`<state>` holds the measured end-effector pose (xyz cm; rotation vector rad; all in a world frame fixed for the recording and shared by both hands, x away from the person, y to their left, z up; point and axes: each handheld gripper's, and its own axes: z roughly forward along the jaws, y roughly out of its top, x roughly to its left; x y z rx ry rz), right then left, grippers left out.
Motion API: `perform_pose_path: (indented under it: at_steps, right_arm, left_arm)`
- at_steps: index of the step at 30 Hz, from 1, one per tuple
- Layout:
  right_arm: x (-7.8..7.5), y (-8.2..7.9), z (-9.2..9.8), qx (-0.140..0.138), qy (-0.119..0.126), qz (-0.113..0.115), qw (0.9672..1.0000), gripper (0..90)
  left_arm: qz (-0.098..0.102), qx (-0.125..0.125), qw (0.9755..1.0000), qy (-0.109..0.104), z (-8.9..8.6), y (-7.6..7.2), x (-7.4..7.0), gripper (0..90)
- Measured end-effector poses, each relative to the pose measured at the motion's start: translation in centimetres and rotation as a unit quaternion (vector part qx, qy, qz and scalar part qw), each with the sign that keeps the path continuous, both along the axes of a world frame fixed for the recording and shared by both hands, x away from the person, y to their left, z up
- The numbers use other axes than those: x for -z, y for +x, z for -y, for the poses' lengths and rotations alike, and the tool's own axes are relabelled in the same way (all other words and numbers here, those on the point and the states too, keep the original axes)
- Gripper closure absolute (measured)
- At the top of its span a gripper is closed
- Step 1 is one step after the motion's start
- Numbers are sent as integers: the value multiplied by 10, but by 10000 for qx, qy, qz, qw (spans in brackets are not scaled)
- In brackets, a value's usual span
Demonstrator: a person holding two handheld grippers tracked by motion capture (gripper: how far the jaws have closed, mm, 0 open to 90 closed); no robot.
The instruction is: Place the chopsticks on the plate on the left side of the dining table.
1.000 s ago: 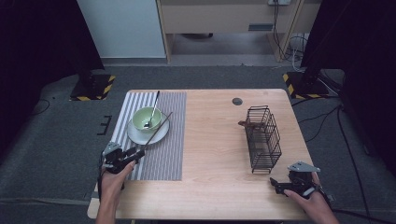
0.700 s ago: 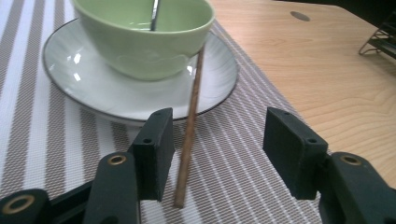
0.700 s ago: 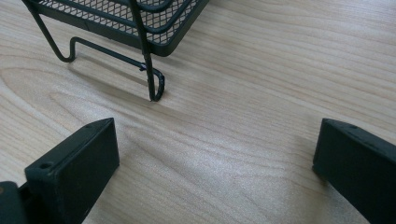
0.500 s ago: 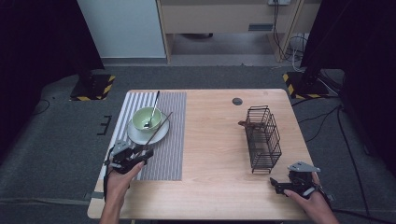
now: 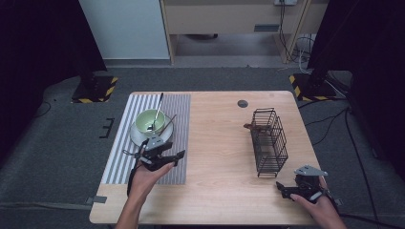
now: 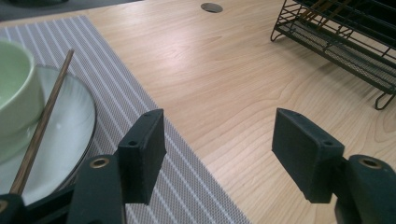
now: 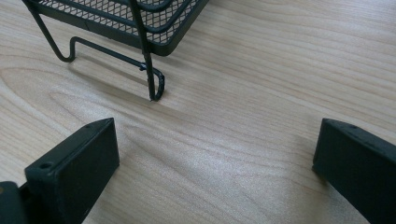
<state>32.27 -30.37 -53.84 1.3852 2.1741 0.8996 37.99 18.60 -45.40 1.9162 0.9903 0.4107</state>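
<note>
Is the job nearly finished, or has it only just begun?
Only just begun, it seems. The green bowl sits on its plate with a spoon and a chopstick. The wire rack already has something brown inside. The left tongs have just been opening, empty, beside the plate; the right tongs wait open.

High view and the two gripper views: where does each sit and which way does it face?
High view: above the near edge, facing forward and down on the table; both forearms show.
Left gripper view: on the left gripper, jaws apart, facing plate and rack.
Right gripper view: on the right gripper, facing the rack's foot.
All share the rack.
</note>
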Motion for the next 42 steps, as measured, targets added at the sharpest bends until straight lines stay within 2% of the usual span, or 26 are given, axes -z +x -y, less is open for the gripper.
perform_pose_path:
  at_steps: [9,12,16,20,30,42]
  right_arm:
    - [0,0,0,4,0,-1,10000,4]
    - [0,0,0,4,-1,-1,10000,4]
    - [0,0,0,3,0,0,10000,4]
    - [0,0,0,5,0,-2,10000,4]
    - [0,0,0,6,1,-2,10000,4]
    - [0,0,0,5,0,-3,10000,4]
  left_arm:
    - [36,348,9993,112,43,13,-17,331]
    - [49,512,9985,208,59,16,-22,323]
    - [113,666,9976,174,78,19,-32,306]
    - [176,832,9962,164,96,22,-44,284]
    - [134,1198,9926,147,137,24,-68,225]
    - [394,1502,9876,224,178,34,-96,208]
